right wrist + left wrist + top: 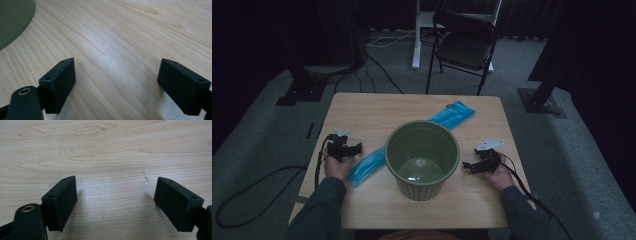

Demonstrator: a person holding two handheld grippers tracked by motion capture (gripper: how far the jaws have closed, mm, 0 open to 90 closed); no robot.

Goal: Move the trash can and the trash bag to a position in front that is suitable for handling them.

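A green ribbed bucket [422, 156] stands upright in the middle of the wooden table [377, 111]. Behind it a long blue plastic packet [452, 115] lies diagonally, its lower end [366, 168] coming out at the bucket's left. My left gripper [354, 148] rests on the table left of the bucket, beside that blue end, open with only bare wood [115, 195] between its jaws. At the bucket's right my right gripper [468, 166] is open too, over bare wood, and the bucket's green wall [12, 20] shows at the upper left of the right gripper view.
A black folding chair [464, 45] and a white desk leg [416, 35] stand on the grey carpet beyond the table's far edge. Black stand bases sit at left [302, 90] and right [542, 100]. Cables trail from both grippers off the table's near side.
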